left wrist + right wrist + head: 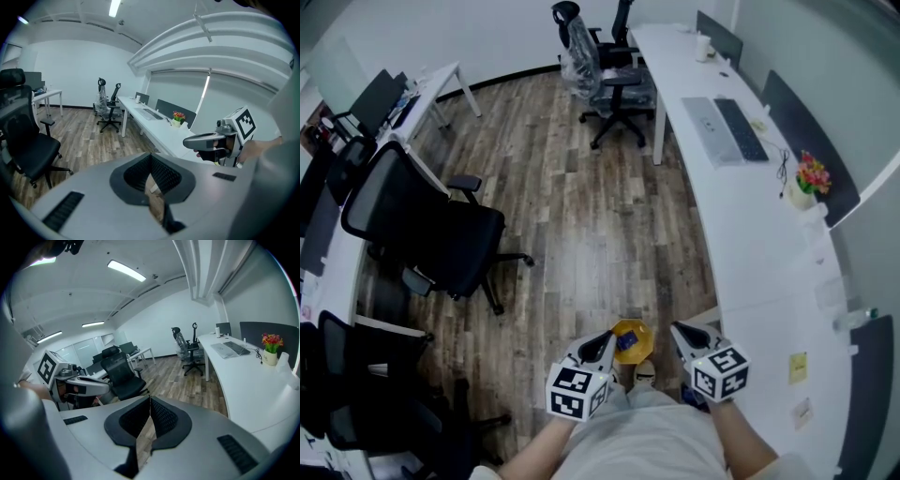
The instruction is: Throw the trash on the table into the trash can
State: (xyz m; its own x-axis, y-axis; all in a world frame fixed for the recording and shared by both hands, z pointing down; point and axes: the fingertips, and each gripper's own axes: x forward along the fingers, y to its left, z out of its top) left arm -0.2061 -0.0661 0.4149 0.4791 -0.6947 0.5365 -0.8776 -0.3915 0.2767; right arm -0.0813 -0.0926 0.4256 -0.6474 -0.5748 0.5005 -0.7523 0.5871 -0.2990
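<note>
In the head view, our left tongs (606, 341) and right tongs (680, 332), grey plastic with marker cubes, hang left of the long white curved worktop (750, 253), over the grey-brown wooden plank floor (581, 216). Between them shows a small yellow rounded thing with a dark blue patch (631, 341); whether it is can or trash, we cannot tell.

In the left gripper view, the ribbed black pads (161, 176) meet, closed on nothing.

In the right gripper view, those tongs are likewise closed and empty, with the smooth worktop on their right.
</note>
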